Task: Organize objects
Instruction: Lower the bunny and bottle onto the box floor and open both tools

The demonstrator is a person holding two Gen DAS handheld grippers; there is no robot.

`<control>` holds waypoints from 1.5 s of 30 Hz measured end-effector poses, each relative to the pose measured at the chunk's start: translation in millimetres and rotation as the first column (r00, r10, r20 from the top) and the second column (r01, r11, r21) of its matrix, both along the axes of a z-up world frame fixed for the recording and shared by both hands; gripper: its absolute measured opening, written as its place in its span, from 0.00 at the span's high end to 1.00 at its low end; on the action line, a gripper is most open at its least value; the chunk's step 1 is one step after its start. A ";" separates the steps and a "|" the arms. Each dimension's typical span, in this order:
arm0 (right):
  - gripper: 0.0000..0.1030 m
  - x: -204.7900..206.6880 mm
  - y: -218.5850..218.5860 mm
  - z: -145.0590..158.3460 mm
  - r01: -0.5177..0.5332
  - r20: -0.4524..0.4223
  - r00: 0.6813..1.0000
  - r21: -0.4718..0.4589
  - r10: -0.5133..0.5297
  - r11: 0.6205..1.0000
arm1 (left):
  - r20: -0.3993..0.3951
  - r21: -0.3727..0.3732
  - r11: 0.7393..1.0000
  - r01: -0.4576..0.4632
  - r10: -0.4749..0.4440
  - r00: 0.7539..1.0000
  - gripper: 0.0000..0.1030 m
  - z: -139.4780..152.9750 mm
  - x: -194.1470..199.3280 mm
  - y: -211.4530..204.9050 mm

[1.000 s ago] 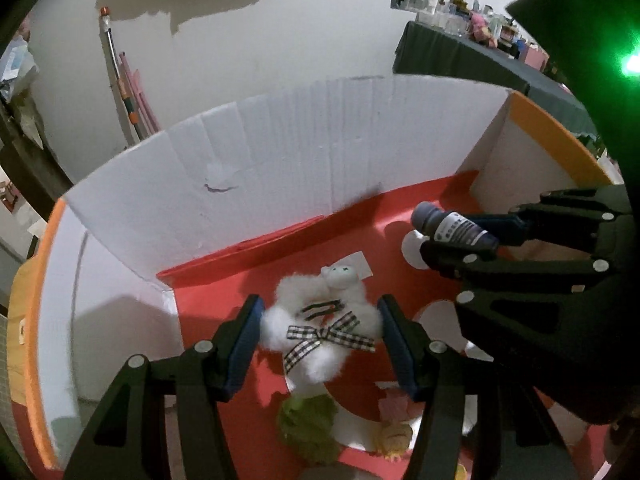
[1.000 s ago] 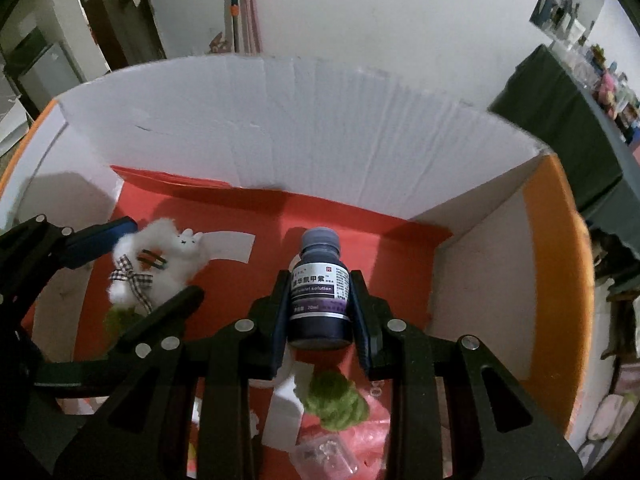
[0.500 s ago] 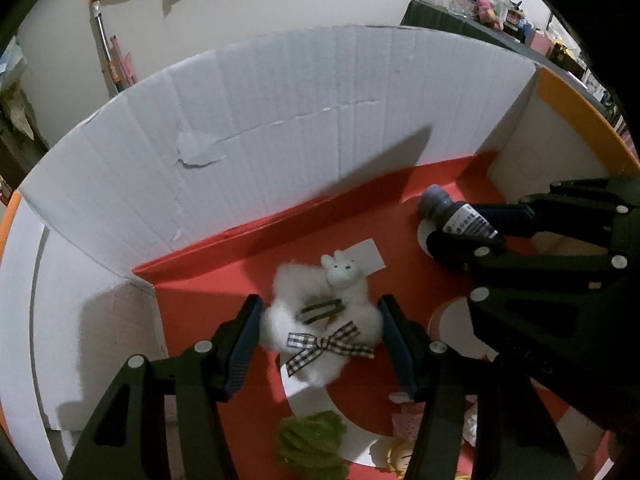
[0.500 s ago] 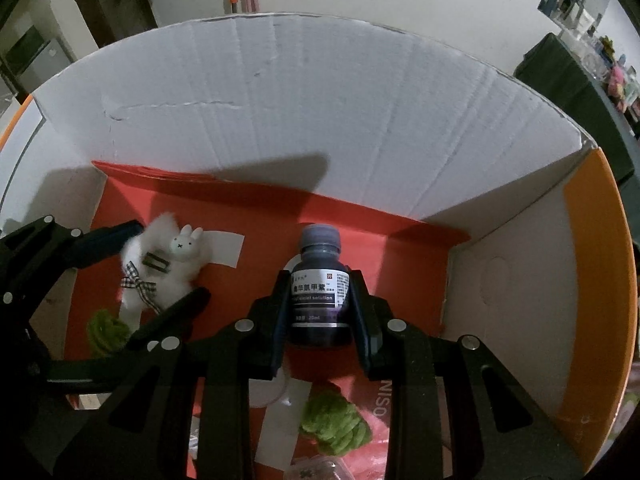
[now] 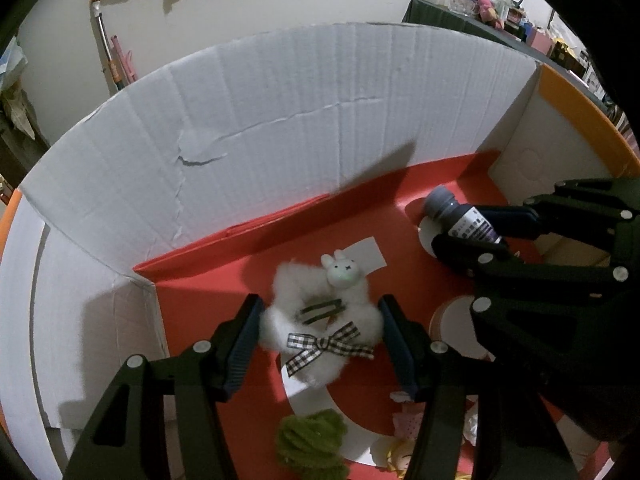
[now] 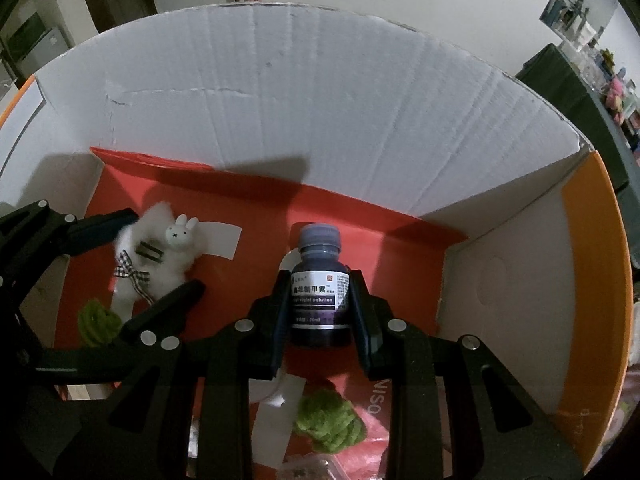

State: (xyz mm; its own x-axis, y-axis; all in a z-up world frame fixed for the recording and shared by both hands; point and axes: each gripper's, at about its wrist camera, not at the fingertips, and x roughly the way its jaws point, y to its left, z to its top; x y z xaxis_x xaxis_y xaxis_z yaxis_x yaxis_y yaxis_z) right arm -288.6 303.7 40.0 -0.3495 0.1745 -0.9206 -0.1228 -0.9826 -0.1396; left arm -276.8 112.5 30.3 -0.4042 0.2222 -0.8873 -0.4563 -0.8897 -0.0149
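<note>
A white fluffy bunny plush (image 5: 320, 320) with a checked bow sits between the blue pads of my left gripper (image 5: 318, 322), which is shut on it just above the red floor of a cardboard box (image 5: 320, 120). To its right, my right gripper (image 6: 319, 292) is shut on a small dark purple bottle (image 6: 318, 280) with a printed label, held upright over the box floor. In the left wrist view, the bottle (image 5: 460, 220) and right gripper (image 5: 484, 232) appear at the right. The right wrist view shows the plush (image 6: 160, 256) in the left gripper (image 6: 136, 260).
The box has tall white walls (image 6: 320, 100) and an orange right flap (image 6: 588, 300). On its floor lie green fuzzy tufts (image 5: 312, 440) (image 6: 328, 424), a small yellow-haired doll (image 5: 400, 456), a pink packet (image 6: 372, 420) and white paper strips. A cluttered dark table (image 5: 480, 4) stands behind.
Both grippers have sunk slightly into the box, so its white walls fill more of each view. The grips on the plush and the bottle are unchanged.
</note>
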 end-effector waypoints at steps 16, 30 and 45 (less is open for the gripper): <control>0.70 7.9 19.6 3.8 0.011 0.004 1.000 0.014 -0.011 1.000 | 0.000 0.000 1.000 0.000 0.000 1.000 0.39 0.5 12.0 6.8; 0.70 8.8 35.0 6.3 0.021 0.003 1.000 0.021 -0.021 1.000 | 0.004 0.020 1.000 -0.002 0.002 1.000 0.35 1.5 33.6 12.3; 0.54 19.6 66.0 24.6 0.016 -0.027 1.000 0.045 -0.015 0.999 | -0.021 0.035 0.999 -0.014 0.015 1.000 0.35 14.5 40.6 2.5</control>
